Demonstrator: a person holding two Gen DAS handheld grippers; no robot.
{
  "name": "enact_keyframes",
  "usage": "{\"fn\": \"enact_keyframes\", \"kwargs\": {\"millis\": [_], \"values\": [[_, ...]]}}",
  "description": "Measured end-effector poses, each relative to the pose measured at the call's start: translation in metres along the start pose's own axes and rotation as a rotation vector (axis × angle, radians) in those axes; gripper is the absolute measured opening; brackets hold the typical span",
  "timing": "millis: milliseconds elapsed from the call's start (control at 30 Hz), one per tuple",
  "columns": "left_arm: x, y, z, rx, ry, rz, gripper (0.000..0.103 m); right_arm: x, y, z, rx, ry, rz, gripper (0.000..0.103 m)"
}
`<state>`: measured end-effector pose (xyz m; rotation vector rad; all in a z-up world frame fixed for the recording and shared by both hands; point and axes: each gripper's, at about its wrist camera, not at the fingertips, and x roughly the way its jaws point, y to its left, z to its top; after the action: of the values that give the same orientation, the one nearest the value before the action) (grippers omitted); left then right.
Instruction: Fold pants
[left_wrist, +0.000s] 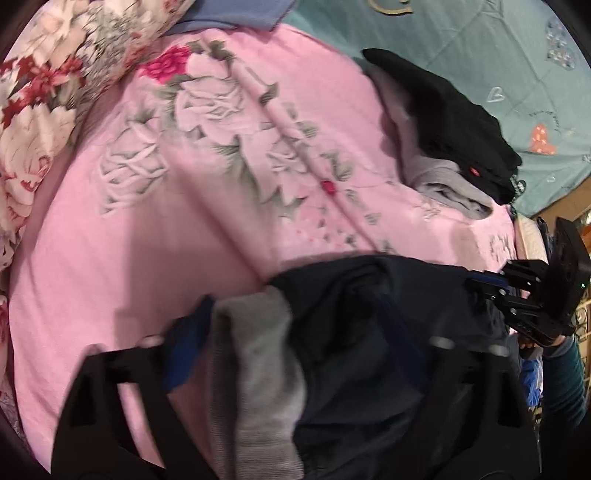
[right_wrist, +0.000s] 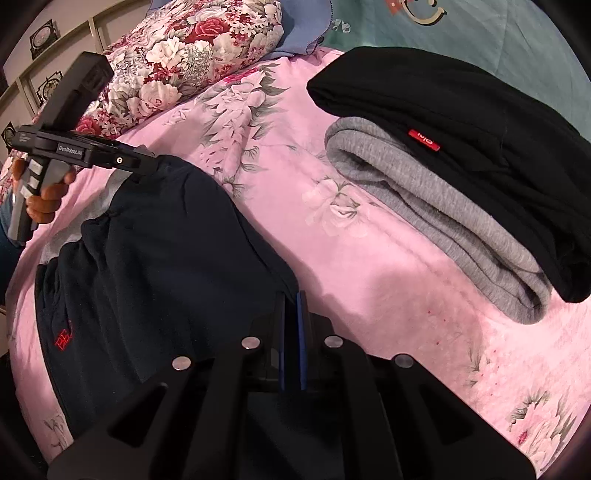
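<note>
Here, the soft dark navy pants (right_wrist: 147, 266) lie bunched on the pink flowery bedsheet (right_wrist: 369, 258); the right gripper (right_wrist: 291, 314) pinches their edge, jaws nearly together; the left gripper (left_wrist: 295, 332) grips their grey lining; only the right view shows the red stitched mark (right_wrist: 62, 338) and the folded black and grey stack (right_wrist: 461, 166) clearly.

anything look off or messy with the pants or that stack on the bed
Nothing spilled or damaged. The navy pants lie bunched, their grey lining turned out by the left gripper. On the stack, the black garment overhangs the grey one.
</note>
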<state>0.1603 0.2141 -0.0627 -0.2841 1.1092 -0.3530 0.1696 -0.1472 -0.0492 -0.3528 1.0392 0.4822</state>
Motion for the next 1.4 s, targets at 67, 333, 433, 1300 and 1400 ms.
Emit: {"fn": "enact_keyframes", "kwargs": {"millis": [67,333,433,1300,1400], "values": [[-0.003,-0.010,-0.001,0.025,-0.019,0.036,0.034,-0.003,-0.001,0.003,0.009,-0.010,-0.011,0.005],[-0.046,-0.019,0.009,0.038,-0.147,0.058,0.010,-0.046,-0.015,0.026,0.067,-0.159,-0.075,0.005],[-0.062,-0.016,0.012,0.044,-0.205,0.052,0.010,-0.048,-0.024,0.033,0.095,-0.174,-0.085,0.005],[-0.001,-0.011,0.012,0.083,-0.064,0.052,0.016,-0.003,-0.031,0.018,0.049,-0.047,0.056,0.006],[-0.021,-0.019,0.007,0.143,-0.116,0.055,0.015,-0.035,-0.017,0.018,0.011,-0.099,0.024,0.006]]}}
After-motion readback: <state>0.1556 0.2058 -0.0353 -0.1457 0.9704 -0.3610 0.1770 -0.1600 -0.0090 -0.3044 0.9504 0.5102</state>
